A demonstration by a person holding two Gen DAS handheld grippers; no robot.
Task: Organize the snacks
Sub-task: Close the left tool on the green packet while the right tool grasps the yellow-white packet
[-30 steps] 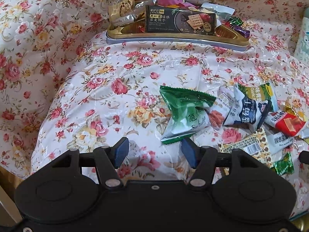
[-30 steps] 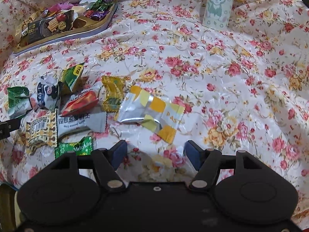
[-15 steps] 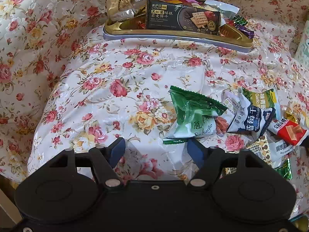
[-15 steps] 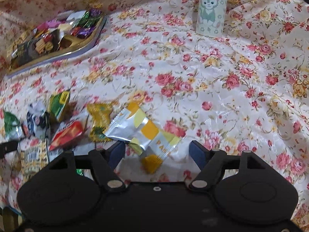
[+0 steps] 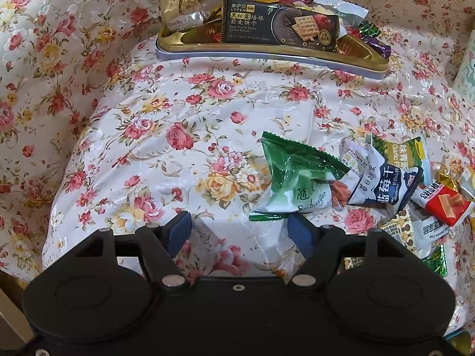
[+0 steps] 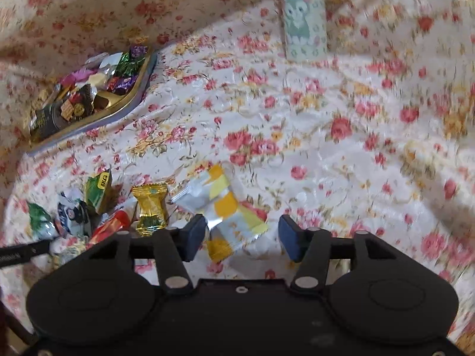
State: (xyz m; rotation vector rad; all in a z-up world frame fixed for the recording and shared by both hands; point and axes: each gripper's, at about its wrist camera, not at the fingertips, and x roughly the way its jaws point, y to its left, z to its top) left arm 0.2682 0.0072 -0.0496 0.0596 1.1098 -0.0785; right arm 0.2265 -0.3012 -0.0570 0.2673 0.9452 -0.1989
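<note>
The left gripper (image 5: 239,230) stands released over the flowered cloth (image 5: 154,136), near the green-and-white snack packet (image 5: 297,184). The right gripper (image 6: 242,238) has just been closing, not yet clenched, around the near end of the silver-and-yellow snack packet (image 6: 219,204). The gold snack tray (image 5: 267,53) lies far behind.

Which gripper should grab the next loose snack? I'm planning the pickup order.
Right. The right gripper already straddles the silver-and-yellow packet, jaws just closing. The left gripper is open beside the green packet.
</note>
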